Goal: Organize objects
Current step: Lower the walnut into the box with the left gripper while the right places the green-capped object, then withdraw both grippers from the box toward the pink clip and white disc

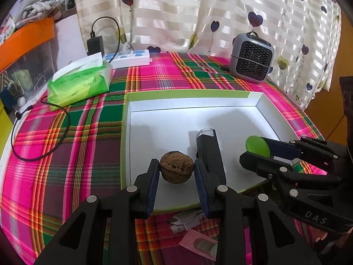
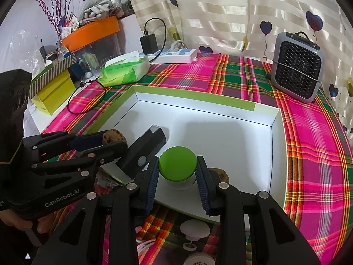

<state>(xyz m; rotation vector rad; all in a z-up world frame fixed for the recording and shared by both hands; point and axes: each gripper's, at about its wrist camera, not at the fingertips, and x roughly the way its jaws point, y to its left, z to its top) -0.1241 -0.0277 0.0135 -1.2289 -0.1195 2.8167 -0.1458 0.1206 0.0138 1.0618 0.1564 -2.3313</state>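
A brown walnut (image 1: 176,171) sits between the blue pads of my left gripper (image 1: 176,163), which is shut on it just over the near left part of the white box (image 1: 260,108). My right gripper (image 2: 177,162) is shut on a small clear jar with a green lid (image 2: 177,165), low over the box's near side. In the box between them lies a black device with a clear end (image 1: 209,152). The right wrist view shows the left gripper (image 2: 114,142) with its walnut (image 2: 113,137), and a second walnut (image 2: 220,175) half hidden behind my right finger.
The box rests on a pink and green plaid cloth (image 1: 88,132). A green tissue pack (image 1: 81,84), a white power strip (image 1: 130,58) and a grey heater (image 1: 251,59) stand behind it. A white cable (image 1: 185,219) and a pink card (image 1: 198,241) lie in front. A white round knob (image 2: 194,229) lies by the near edge.
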